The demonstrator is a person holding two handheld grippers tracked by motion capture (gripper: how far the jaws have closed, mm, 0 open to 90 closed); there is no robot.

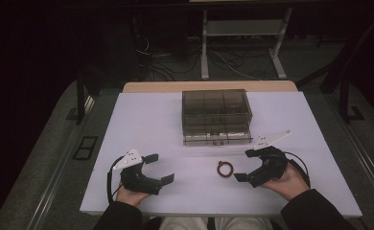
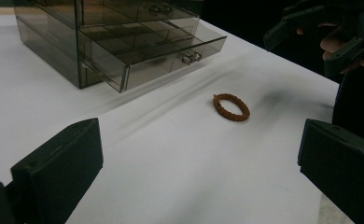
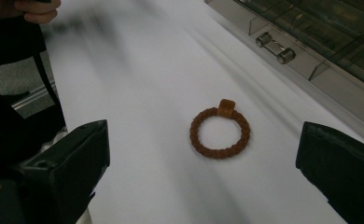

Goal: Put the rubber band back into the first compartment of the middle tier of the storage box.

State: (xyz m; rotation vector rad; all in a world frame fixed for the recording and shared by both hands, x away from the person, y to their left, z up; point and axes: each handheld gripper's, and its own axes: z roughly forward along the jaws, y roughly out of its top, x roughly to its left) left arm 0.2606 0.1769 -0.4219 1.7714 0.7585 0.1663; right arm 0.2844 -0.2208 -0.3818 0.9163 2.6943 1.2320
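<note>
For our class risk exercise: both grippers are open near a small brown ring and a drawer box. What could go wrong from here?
1. The thin brown braided ring lies flat on the smooth white table; the right gripper may push it rather than grip it.
2. The smoky clear plastic drawer box has its bottom drawer pulled out, so a jaw might bump it.

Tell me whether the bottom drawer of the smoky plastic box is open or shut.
Open. In the left gripper view the bottom drawer juts well forward of the box front, handle toward the bracelet. Its contents cannot be told.
</note>
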